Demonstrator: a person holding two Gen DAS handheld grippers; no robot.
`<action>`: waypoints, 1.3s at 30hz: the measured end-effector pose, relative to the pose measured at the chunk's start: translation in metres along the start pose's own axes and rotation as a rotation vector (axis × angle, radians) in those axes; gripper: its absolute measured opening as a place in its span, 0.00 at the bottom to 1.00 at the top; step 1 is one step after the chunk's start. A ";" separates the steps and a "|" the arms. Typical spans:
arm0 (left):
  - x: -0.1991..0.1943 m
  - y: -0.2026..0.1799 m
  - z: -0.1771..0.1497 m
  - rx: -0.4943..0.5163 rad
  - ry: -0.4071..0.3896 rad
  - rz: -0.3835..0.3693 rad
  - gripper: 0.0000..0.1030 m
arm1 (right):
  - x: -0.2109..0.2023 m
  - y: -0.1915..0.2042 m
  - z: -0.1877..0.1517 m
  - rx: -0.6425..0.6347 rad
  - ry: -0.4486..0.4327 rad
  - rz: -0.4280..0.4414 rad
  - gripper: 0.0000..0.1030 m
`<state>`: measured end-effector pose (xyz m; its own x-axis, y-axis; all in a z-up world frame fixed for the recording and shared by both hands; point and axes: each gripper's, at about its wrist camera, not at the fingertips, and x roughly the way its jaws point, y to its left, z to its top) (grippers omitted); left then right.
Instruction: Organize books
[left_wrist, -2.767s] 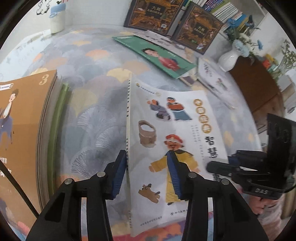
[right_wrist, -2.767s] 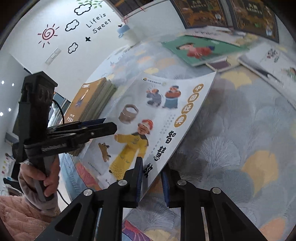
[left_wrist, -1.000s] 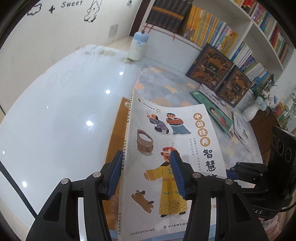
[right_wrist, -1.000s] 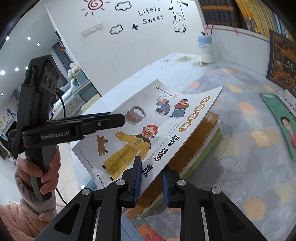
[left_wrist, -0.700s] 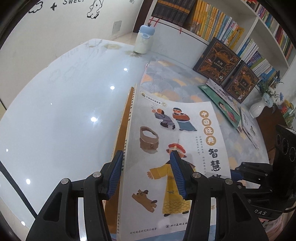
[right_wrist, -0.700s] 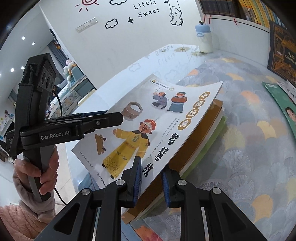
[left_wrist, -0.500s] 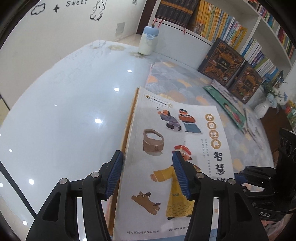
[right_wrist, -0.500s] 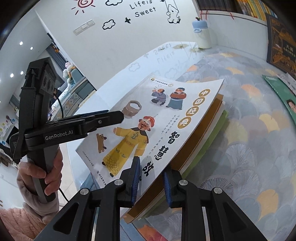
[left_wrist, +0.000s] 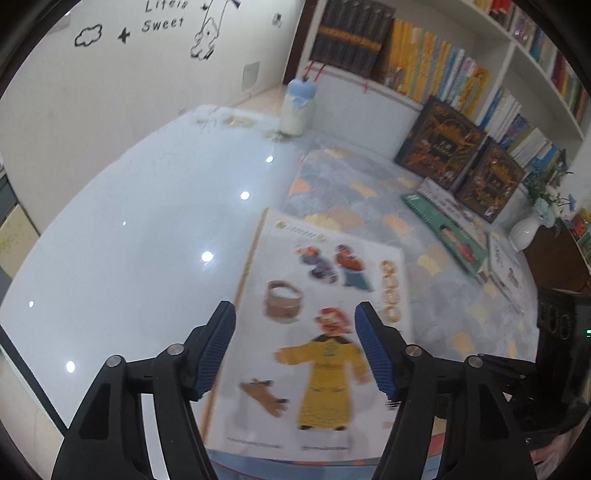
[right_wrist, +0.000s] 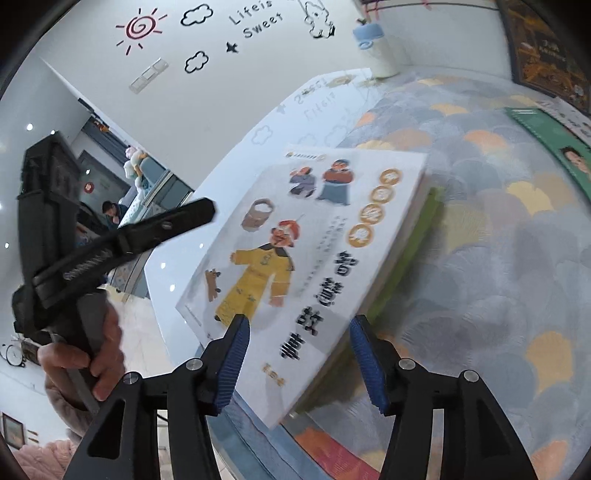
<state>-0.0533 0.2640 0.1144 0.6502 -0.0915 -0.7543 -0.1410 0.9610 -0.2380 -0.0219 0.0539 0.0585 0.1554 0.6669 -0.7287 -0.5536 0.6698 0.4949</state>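
A white picture book (left_wrist: 325, 332) lies flat on top of a book stack (right_wrist: 413, 236) at the rug's (right_wrist: 498, 258) edge. Both the left gripper (left_wrist: 295, 347) and right gripper (right_wrist: 299, 358) hover above its near short edge, jaws opening, gripping nothing; its long axis runs away from them.

Ceiling lights are glinting off the glossy floor (left_wrist: 122, 236); a patterned rug (right_wrist: 509, 258) is lying beside the white wall (left_wrist: 92, 92).

Patterned rug (left_wrist: 343, 184): book stack (right_wrist: 413, 236), green book (left_wrist: 447, 229).
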 end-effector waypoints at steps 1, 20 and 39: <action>-0.004 -0.010 0.001 0.016 -0.014 -0.010 0.68 | -0.006 -0.003 -0.002 0.003 -0.010 -0.005 0.53; 0.103 -0.282 0.010 0.285 0.104 -0.217 0.70 | -0.196 -0.265 -0.057 0.475 -0.331 -0.371 0.55; 0.261 -0.404 0.029 0.249 0.167 -0.534 0.74 | -0.242 -0.384 -0.071 0.605 -0.571 -0.408 0.57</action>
<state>0.1948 -0.1408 0.0315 0.4542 -0.5976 -0.6608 0.3638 0.8014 -0.4747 0.0946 -0.3878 0.0115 0.7131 0.2941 -0.6365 0.1291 0.8372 0.5315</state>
